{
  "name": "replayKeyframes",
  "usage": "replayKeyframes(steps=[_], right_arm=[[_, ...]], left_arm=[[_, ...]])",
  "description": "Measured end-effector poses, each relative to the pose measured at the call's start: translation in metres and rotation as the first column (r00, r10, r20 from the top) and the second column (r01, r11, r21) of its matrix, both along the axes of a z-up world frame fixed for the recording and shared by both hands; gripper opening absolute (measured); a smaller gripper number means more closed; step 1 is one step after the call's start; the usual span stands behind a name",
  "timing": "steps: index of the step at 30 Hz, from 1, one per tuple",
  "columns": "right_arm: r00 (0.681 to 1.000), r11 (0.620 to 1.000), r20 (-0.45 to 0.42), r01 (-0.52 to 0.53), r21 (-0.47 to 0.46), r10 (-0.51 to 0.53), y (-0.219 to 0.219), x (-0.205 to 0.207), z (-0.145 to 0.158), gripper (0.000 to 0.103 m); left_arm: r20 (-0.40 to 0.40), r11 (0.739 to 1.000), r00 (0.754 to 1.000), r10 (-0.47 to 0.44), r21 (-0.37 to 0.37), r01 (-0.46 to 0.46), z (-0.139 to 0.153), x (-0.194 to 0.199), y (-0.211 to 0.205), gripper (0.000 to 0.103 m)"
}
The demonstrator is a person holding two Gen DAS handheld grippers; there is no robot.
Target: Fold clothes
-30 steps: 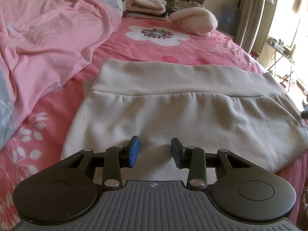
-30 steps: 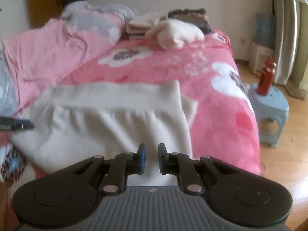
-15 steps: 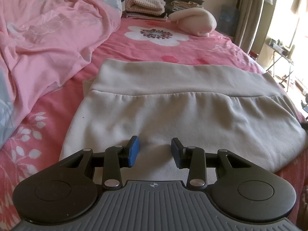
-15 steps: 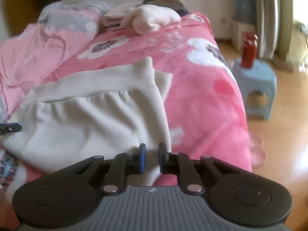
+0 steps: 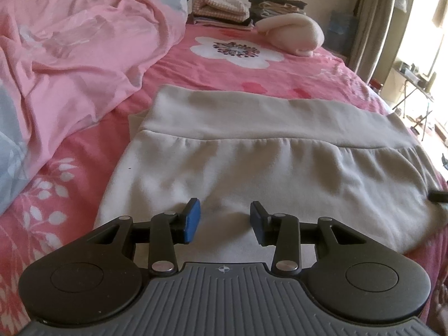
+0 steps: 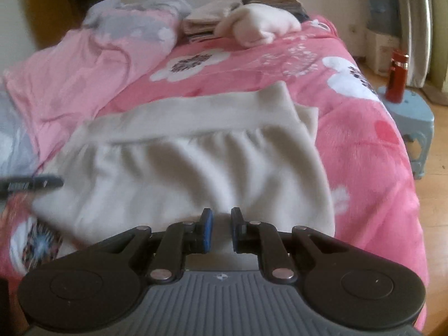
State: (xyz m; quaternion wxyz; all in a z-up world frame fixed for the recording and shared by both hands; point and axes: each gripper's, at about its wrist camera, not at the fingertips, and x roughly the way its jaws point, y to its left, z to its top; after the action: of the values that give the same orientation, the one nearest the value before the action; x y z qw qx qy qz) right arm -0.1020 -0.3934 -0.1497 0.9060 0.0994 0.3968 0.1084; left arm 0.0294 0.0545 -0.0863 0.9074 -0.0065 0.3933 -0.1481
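Over the cream garment (image 5: 252, 173), left tongs (image 5: 224, 221) half-open, right tongs (image 6: 221, 229) narrowly parted, both empty; no legible writing

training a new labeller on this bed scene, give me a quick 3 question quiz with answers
1. True or false: the beige garment lies spread flat on the pink floral bedspread.
2. Which claw has the wider gap between its pads: A) left claw B) right claw?
3. What stands on the light blue stool beside the bed?

Key:
1. True
2. A; both gaps are empty, with the garment lying beyond the pads
3. A red bottle
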Motion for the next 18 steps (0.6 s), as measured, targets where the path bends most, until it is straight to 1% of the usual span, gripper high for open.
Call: replayKeyframes(steps=[2,4,7,9,11,12,13,16,17,18], right_arm=[[1.000,1.000,-0.007,-0.021,0.011,0.021,0.001,-0.009,0.004,0.014],[0.999,0.999,-0.006,-0.046,-0.007,0.046,0.002,-0.005,0.011,0.014],[0.998,0.998,0.050,-0.036,-0.043,0.038,0.003,0.013,0.017,0.014],[0.996,0.999,0.083,-0.018,-0.042,0.022,0.005,0.030,0.015,0.014],[0.997,0.997,0.069,-0.032,-0.065,0.037,0.015,0.045,0.005,0.014],[0.996,0.995,0.065,-0.051,-0.090,0.057,0.021,0.046,0.000,0.017],[0.994,0.988,0.085,-0.064,-0.138,0.076,0.030,0.041,0.000,0.017],[0.973,0.961,0.104,-0.179,-0.209,0.204,0.052,0.016,0.004,0.017],[0.965,0.955,0.076,-0.236,-0.181,0.252,0.057,0.009,0.004,0.017],[0.954,0.941,0.070,-0.274,-0.197,0.292,0.065,0.001,0.003,0.017]], left_arm=[[0.000,1.000,1.000,-0.002,-0.003,0.002,-0.001,0.000,0.000,0.040],[0.000,1.000,1.000,-0.005,-0.004,0.005,-0.002,0.001,-0.001,0.042],[0.003,1.000,1.000,-0.012,0.007,0.012,-0.001,0.000,-0.004,0.044],[0.001,1.000,1.000,-0.009,0.007,0.009,0.000,-0.001,-0.003,0.045],[-0.002,1.000,1.000,-0.005,0.005,0.005,0.001,-0.002,-0.002,0.045],[-0.004,1.000,1.000,-0.003,0.004,0.003,0.001,-0.002,-0.002,0.045],[-0.004,1.000,1.000,-0.001,0.004,0.001,0.001,-0.003,-0.001,0.045],[-0.002,1.000,1.000,-0.003,0.002,0.003,0.001,-0.005,0.001,0.045],[-0.001,1.000,1.000,-0.005,0.002,0.005,0.001,-0.005,0.001,0.045],[0.000,1.000,1.000,-0.007,0.002,0.007,0.000,-0.005,0.001,0.045]])
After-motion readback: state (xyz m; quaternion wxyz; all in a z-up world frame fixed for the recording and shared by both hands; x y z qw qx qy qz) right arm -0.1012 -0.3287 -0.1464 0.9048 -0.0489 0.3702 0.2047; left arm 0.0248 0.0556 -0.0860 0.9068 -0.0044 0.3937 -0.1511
